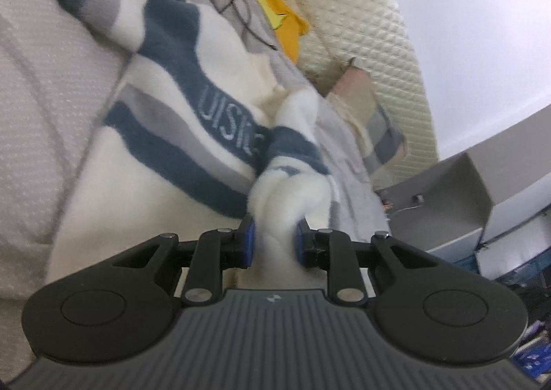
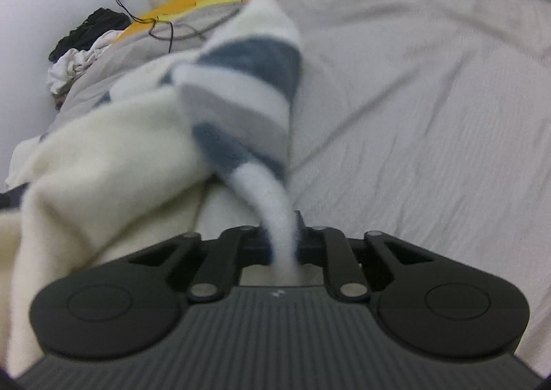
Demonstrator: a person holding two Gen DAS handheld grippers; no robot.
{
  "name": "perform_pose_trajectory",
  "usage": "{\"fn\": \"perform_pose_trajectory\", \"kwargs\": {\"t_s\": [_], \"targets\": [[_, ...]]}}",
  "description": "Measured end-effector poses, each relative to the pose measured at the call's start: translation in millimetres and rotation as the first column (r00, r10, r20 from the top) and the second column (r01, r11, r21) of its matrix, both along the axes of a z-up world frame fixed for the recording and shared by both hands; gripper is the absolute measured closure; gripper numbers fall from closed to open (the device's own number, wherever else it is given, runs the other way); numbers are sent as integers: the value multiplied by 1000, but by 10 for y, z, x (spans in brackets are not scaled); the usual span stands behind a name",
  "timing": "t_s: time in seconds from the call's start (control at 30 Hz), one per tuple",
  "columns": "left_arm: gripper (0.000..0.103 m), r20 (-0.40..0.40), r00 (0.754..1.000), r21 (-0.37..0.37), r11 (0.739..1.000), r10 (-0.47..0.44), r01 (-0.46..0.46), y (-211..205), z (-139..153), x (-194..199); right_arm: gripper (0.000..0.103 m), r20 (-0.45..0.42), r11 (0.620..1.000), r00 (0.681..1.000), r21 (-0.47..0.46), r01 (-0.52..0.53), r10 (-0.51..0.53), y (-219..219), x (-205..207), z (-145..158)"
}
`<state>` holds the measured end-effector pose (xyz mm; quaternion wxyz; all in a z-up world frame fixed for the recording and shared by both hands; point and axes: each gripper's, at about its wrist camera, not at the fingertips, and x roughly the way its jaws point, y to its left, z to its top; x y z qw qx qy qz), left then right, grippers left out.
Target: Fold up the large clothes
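A large fluffy white garment (image 1: 144, 183) with blue and grey stripes and pale lettering lies on a bed. My left gripper (image 1: 274, 243) is shut on a bunched white fold of it, and the cloth stretches away from the jaws. In the right wrist view the same garment (image 2: 103, 162) hangs in a cream mass to the left. My right gripper (image 2: 280, 245) is shut on a narrow white end of a striped part (image 2: 248, 93), which rises from the jaws.
The bed has a light grey quilted cover (image 2: 430, 121). A yellow item (image 2: 220, 0) and thin black cables (image 2: 165, 28) lie at the head end by a cream padded headboard (image 1: 378, 28). Dark and white clothes (image 2: 86, 38) are heaped by the wall. A grey cabinet (image 1: 465, 190) stands beside the bed.
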<state>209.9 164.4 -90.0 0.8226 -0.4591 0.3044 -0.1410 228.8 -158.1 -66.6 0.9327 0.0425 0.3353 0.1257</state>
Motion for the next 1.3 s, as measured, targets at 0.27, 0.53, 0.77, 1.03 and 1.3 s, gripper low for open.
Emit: {"fn": "perform_pose_trajectory", "kwargs": {"t_s": [0.27, 0.53, 0.77, 1.03, 1.3], "targets": [[75, 147, 960, -23, 970, -237, 242, -464, 128, -18, 92, 237, 925, 970, -355, 133, -48, -410, 87, 1042], [68, 232, 877, 30, 904, -421, 426, -1023, 167, -81, 92, 419, 716, 901, -596, 365, -110, -1114, 765, 1831], [68, 79, 904, 100, 905, -420, 412, -1139, -82, 63, 88, 443, 644, 895, -671, 368, -51, -1179, 930, 1127], [67, 15, 933, 219, 912, -359, 348, -1121, -211, 131, 53, 313, 896, 906, -248, 368, -285, -1765, 459, 583], [63, -17, 956, 317, 905, -293, 282, -1204, -253, 176, 29, 90, 884, 888, 179, 431, -451, -2467, 279, 289]]}}
